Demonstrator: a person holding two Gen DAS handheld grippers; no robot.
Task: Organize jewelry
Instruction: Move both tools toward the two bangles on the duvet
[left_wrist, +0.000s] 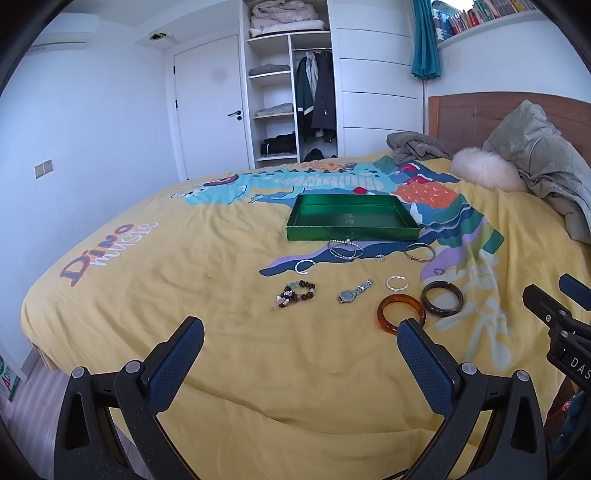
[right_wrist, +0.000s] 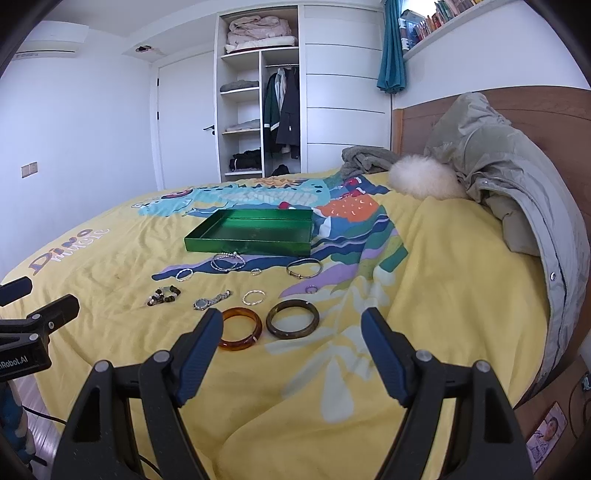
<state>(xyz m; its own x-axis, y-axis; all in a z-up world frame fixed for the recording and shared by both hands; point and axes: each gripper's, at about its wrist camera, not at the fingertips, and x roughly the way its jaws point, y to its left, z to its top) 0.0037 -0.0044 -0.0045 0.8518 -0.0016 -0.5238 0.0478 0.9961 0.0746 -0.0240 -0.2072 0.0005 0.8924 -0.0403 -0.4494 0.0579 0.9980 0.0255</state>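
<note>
An empty green tray lies on the yellow bed cover. In front of it lies scattered jewelry: an amber bangle, a dark bangle, a wristwatch, a beaded bracelet, silver bangles, a metal bangle and small rings. My left gripper hovers open over the cover, short of the jewelry, with nothing between its fingers. My right gripper stands open just before the two large bangles, holding nothing.
A grey-green padded jacket with a fluffy cream trim lies against the wooden headboard at the right. A grey garment is bunched at the far side. An open wardrobe and a door stand beyond the bed.
</note>
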